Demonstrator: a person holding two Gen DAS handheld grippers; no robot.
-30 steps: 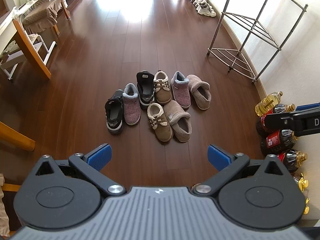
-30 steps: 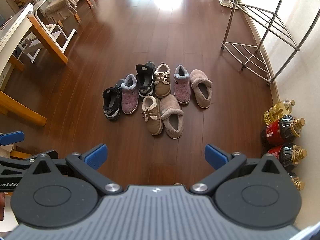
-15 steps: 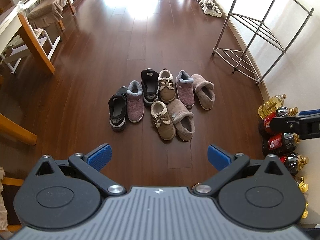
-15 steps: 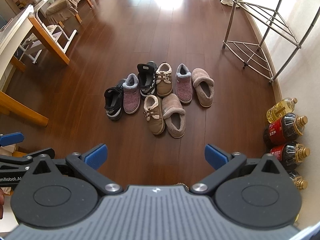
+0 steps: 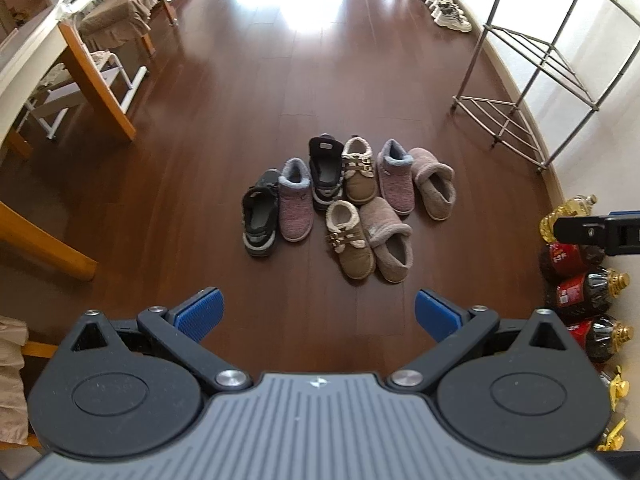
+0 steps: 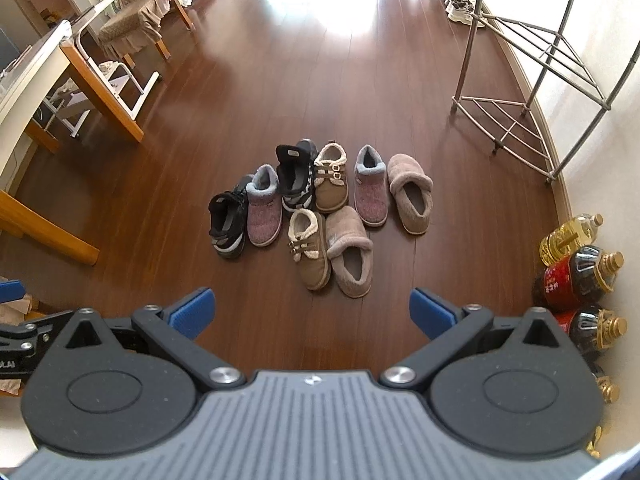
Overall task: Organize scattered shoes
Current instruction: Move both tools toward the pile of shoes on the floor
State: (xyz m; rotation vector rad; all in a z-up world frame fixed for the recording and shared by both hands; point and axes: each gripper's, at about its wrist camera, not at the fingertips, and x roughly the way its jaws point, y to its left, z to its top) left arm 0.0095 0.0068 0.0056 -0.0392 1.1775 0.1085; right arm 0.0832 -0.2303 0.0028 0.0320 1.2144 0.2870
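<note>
Several shoes lie in a loose cluster on the dark wood floor. At the left a black sneaker (image 5: 260, 216) (image 6: 227, 222) lies beside a pink knit boot (image 5: 295, 200) (image 6: 263, 208). A second black sneaker (image 5: 326, 172), a tan strapped shoe (image 5: 359, 172), another pink boot (image 5: 395, 178) and a taupe slipper (image 5: 436, 184) form the far row. Nearest are a tan strapped shoe (image 5: 350, 240) (image 6: 308, 250) and a taupe slipper (image 5: 390, 240) (image 6: 351, 252). My left gripper (image 5: 318, 314) and right gripper (image 6: 312, 310) both hover open, well short of the cluster, holding nothing.
A metal rack (image 5: 528, 76) stands by the right wall. Oil and dark drink bottles (image 6: 576, 276) line the wall at the right. A wooden table leg (image 5: 100, 84) and a white stool (image 5: 76, 96) stand to the left. More shoes (image 5: 448, 16) sit far back along the wall.
Both grippers have drawn back and upward a little, so the shoe cluster looks slightly smaller and farther. The fingers stayed open. No shoe has moved.
</note>
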